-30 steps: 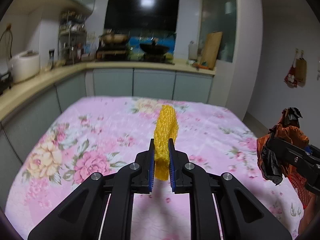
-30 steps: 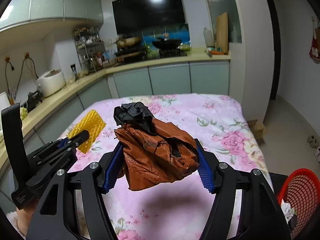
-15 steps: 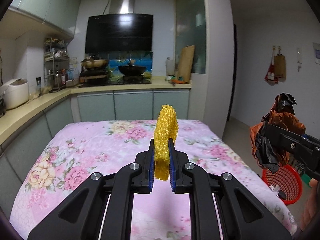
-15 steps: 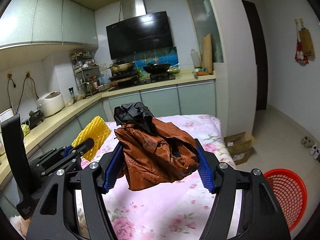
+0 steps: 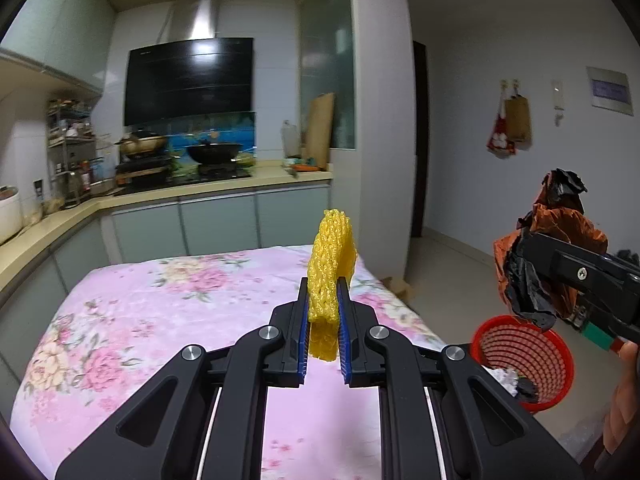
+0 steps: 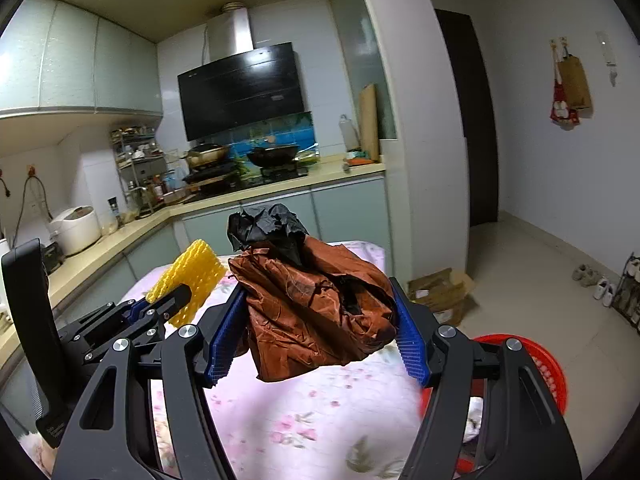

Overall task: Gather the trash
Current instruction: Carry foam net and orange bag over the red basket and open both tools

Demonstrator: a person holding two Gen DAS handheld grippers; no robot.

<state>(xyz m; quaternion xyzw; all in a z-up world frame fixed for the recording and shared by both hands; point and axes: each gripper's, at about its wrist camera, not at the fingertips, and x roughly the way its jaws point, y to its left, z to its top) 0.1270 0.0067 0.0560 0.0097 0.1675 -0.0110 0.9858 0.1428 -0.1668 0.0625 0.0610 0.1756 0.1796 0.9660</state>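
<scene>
Since a second ago both grippers have swung rightward away from the middle of the flowered table, so the kitchen counter has slid left in both views and a red basket on the floor has come into sight. In the left wrist view, the left gripper (image 5: 323, 312) reaches out nearly level above the pink floral tablecloth (image 5: 160, 312), its blue pads pressed tight on a yellow foam net (image 5: 331, 264) that stands upright between them, its top rising well above the fingertips. To the right, the right gripper (image 5: 532, 276) comes in from the frame edge with the orange and black crumpled bag (image 5: 556, 232) at its tip, hanging above the red basket (image 5: 524, 356), which sits on the floor beyond the table corner; a little pale and dark trash lies inside, hard to make out. Part of a hand shows at the right border, cut off. In the right wrist view, the right gripper (image 6: 316, 328) holds its jaws fairly wide, clamped on both sides of the crumpled bag (image 6: 316, 312), which bulges forward and hides much of the table behind. The left gripper (image 6: 176, 300) is seen from the side at left, the foam net (image 6: 188, 276) sticking up from it. The basket (image 6: 548, 368) is mostly hidden behind the right finger.
</scene>
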